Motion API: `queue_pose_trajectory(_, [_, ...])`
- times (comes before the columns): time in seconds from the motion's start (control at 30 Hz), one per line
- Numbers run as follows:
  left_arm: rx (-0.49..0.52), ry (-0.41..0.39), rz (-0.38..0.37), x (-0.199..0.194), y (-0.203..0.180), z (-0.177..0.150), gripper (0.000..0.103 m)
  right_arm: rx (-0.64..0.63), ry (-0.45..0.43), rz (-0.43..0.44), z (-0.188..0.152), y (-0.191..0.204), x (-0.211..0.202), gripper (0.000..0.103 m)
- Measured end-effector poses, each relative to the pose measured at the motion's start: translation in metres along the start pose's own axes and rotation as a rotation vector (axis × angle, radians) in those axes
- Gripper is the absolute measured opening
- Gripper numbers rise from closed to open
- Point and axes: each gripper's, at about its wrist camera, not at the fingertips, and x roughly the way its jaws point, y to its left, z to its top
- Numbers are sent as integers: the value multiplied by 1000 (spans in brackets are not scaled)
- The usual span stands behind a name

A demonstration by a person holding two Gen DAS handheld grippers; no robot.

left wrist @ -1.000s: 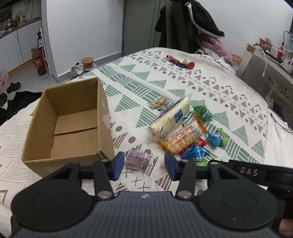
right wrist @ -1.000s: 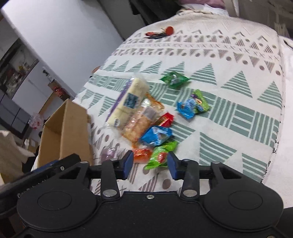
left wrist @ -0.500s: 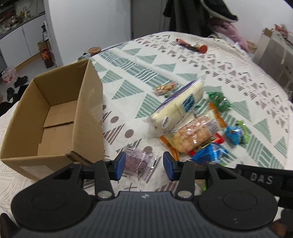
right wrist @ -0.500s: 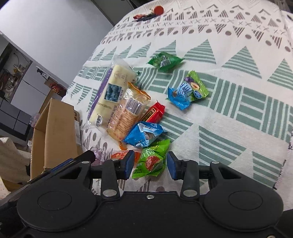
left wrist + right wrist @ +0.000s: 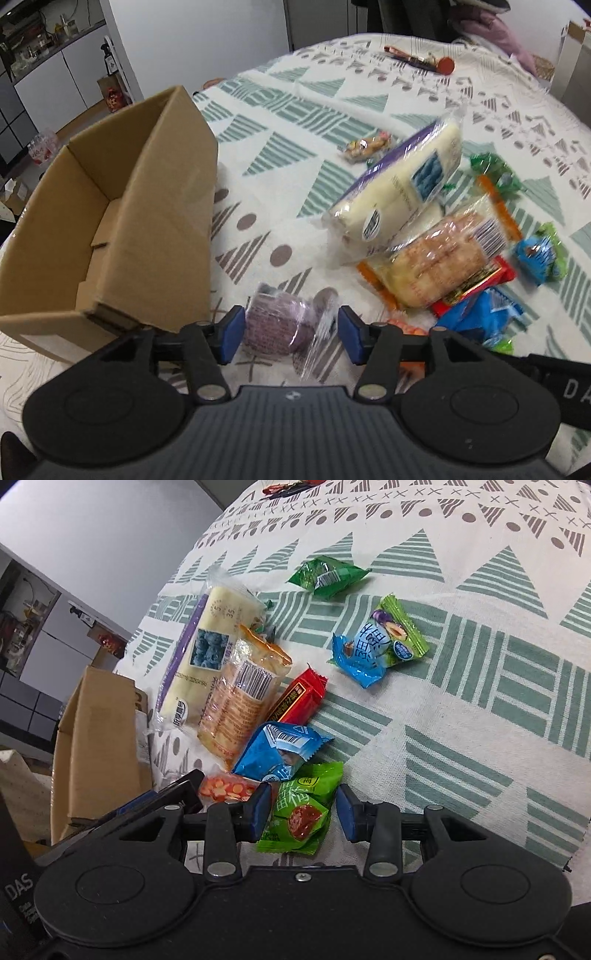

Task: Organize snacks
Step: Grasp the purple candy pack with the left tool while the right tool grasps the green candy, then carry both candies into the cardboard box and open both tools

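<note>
Since a second ago, both grippers have been brought lower and closer to the snacks on the bed (image 5: 332, 103), and each snack is now seen larger between the fingers. The left gripper (image 5: 290, 334) is held with its fingers apart, and the purple cookie pack (image 5: 280, 323) is framed between them; whether the pads touch it cannot be told. The pack is laid on the bed just beside the near corner of the cardboard box (image 5: 122, 206), with its long side running across, from finger to finger, and its clear end pointed to the right. The box is open at the top and nothing is seen inside it. The right gripper (image 5: 303, 814) is also held with its fingers apart, and the green candy bag (image 5: 301, 808) is seen between them, its long side pointed away from the camera, up toward the blue snack bag (image 5: 280, 751). Farther off, the long white cake pack (image 5: 207, 646) and the cracker pack (image 5: 240, 698) are laid side by side, both pointed away and a little to the right. A red bar (image 5: 299, 698) is tucked beside the crackers.
</note>
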Motion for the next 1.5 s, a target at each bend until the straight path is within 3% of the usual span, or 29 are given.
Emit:
queue_pose_trajectory(0.13, [-45, -3, -20, 1, 7, -2, 53, -22, -5, -13, 0, 3, 3, 33])
queue_pose_trajectory(0.27, [-55, 12, -39, -4, 9, -2, 34, -23, -20, -7, -2, 2, -1, 28])
queue_pose_trajectory(0.53, [-83, -11, -103, -32, 18, -13, 33, -55, -91, -36, -9, 10, -18, 27])
queue_pose_trajectory(1.03, [-115, -126, -205, -104, 53, -12, 33, -141, -236, -59, -18, 46, -65, 27])
queue_pose_trajectory(1.5, [-191, -221, -204, -145, 112, 0, 33, -223, -334, -6, -27, 116, -92, 27])
